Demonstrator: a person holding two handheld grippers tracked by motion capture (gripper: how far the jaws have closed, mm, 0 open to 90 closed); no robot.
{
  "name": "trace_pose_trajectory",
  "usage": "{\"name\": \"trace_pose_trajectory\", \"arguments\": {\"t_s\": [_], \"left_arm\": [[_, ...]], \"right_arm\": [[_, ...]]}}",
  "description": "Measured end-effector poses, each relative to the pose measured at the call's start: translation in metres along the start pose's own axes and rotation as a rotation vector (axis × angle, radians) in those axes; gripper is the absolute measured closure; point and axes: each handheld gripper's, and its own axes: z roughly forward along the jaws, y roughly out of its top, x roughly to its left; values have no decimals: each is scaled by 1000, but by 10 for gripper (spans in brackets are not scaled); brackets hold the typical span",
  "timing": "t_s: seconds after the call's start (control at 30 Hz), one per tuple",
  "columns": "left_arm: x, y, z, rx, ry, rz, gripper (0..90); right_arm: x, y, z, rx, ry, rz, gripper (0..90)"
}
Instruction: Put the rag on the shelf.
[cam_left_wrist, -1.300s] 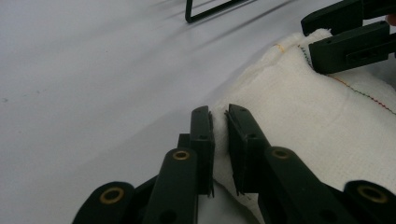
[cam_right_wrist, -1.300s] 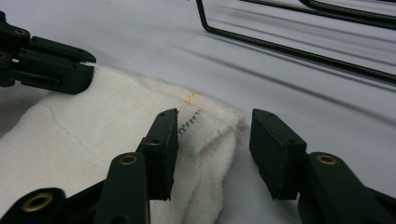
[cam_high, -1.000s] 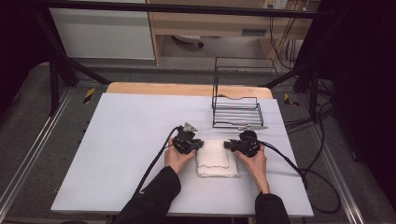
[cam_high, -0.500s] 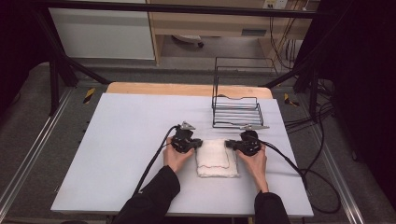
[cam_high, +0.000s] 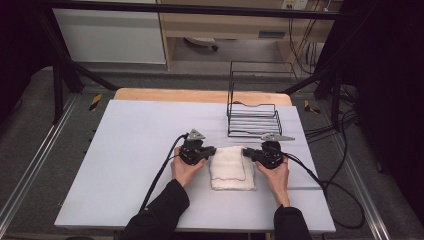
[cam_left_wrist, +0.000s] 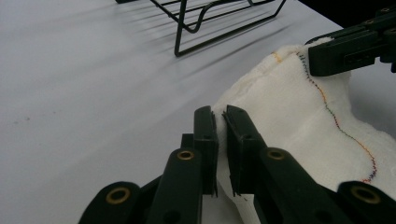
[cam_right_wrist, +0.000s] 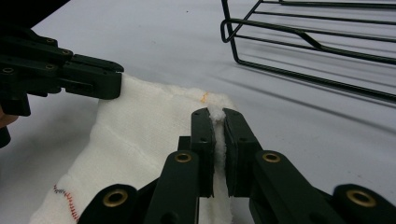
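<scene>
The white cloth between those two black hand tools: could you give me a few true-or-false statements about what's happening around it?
1. Both grippers pinch the white cloth. True: the left gripper and the right gripper each clamp an edge.
2. The cloth lies inside the wire rack. False: it lies on the table, in front of the rack.
3. The cloth carries coloured stitching. True.
4. The rack holds plates. False: it is empty.
5. The left gripper's fingers are wide open. False: they are closed on the cloth.
</scene>
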Motion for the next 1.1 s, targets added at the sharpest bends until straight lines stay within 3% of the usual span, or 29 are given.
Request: {"name": "trace_pose_trajectory", "arguments": {"t_s": [0.63,0.83,1.1], "left_arm": [[-14,3,-20,-88,-21,44,831],[-16,4,-27,-110,-21,48,832],[-22,5,-35,-139,-29,57,833]], "right_arm": [[9,-1,-23,-75,24,-12,844],[18,1,-31,-94,15,-53,844],[23,1,-39,-118,13,-70,844]]}}
